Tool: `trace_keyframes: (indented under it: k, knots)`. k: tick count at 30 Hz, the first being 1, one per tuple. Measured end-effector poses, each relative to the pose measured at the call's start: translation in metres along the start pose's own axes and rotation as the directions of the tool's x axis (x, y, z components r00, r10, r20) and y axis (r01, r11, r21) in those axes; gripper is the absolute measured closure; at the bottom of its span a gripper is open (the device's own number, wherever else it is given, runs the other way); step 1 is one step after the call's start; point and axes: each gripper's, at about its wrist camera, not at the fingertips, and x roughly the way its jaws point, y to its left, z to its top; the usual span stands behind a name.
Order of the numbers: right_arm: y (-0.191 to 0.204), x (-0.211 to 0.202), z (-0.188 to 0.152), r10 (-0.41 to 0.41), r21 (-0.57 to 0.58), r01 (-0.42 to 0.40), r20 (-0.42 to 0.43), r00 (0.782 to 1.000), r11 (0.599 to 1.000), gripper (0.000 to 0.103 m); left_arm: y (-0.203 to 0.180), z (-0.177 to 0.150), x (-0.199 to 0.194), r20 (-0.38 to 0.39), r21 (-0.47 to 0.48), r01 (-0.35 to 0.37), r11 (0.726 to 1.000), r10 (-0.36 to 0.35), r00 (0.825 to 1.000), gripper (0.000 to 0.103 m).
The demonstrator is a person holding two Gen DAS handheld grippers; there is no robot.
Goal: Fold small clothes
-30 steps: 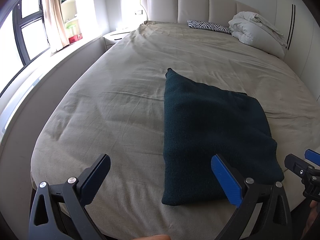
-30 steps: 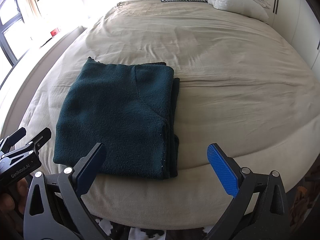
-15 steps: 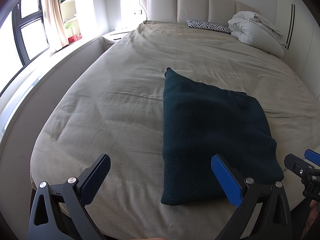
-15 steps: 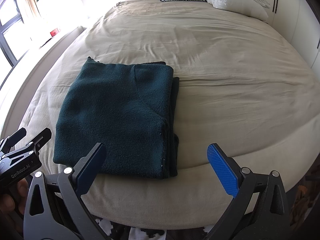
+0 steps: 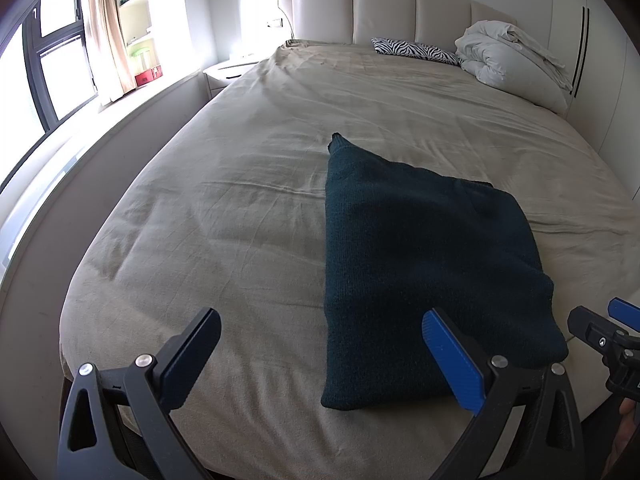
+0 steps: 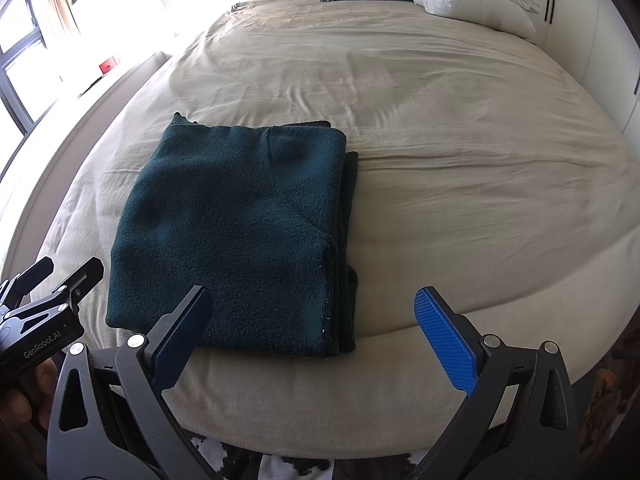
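Observation:
A dark teal fleece garment (image 5: 420,264) lies folded into a flat rectangle on the beige bed (image 5: 240,220), near its front edge. It also shows in the right wrist view (image 6: 240,232), with stacked layers along its right side. My left gripper (image 5: 324,356) is open and empty, held back from the garment's near left corner. My right gripper (image 6: 316,332) is open and empty, just in front of the garment's near right corner. Each gripper shows at the edge of the other's view.
A white duvet bundle (image 5: 508,60) and a zebra-print pillow (image 5: 416,50) lie at the headboard. A nightstand (image 5: 228,74) and a window ledge (image 5: 60,152) run along the left. A patterned rug (image 6: 320,464) lies below the bed's front edge.

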Motion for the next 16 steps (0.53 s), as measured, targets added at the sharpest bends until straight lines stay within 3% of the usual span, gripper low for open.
trace_keyframes:
  k: [16]
  knots:
    - [0.0018,0.0019,-0.0021,0.001,0.002,-0.001,-0.005,1.000,1.000,0.000,0.0063,0.0030,0.0089,-0.012,0.007,0.010,1.000,-0.010,1.000,0.000]
